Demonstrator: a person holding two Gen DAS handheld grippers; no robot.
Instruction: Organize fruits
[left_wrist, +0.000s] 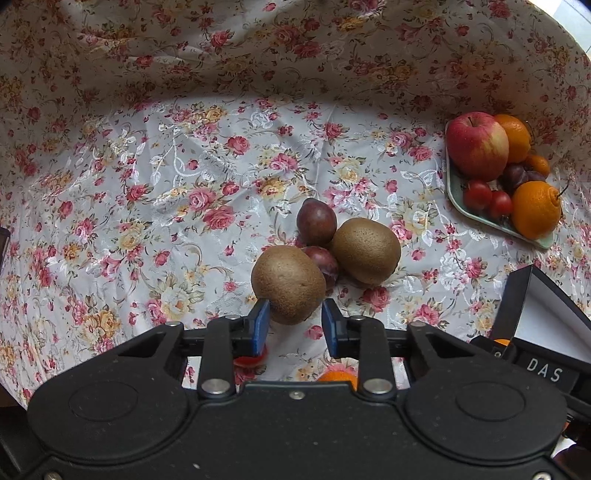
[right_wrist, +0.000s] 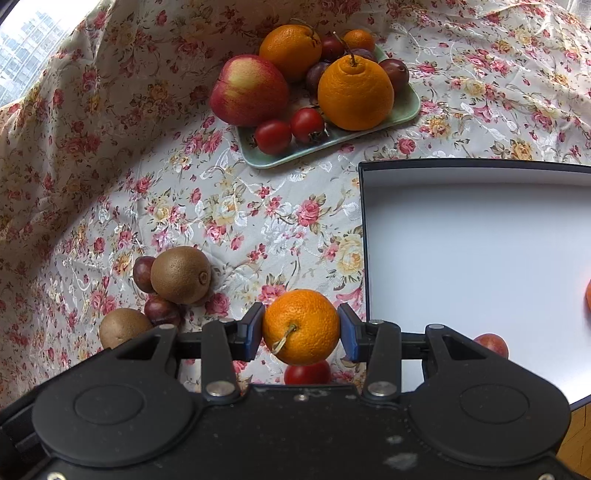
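Both grippers (left_wrist: 295, 314) (right_wrist: 301, 328) clamped, pointing down

"DAS" on black label (left_wrist: 544, 371)

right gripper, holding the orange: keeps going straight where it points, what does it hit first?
Probably the tablecloth just left of the white box. The right gripper points steeply down, orange clamped. A tomato lies just below; depth is unclear, so the orange might touch it first.

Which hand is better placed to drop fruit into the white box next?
Right. The right gripper holds the small orange beside the white box; the left gripper holds a kiwi farther from it.
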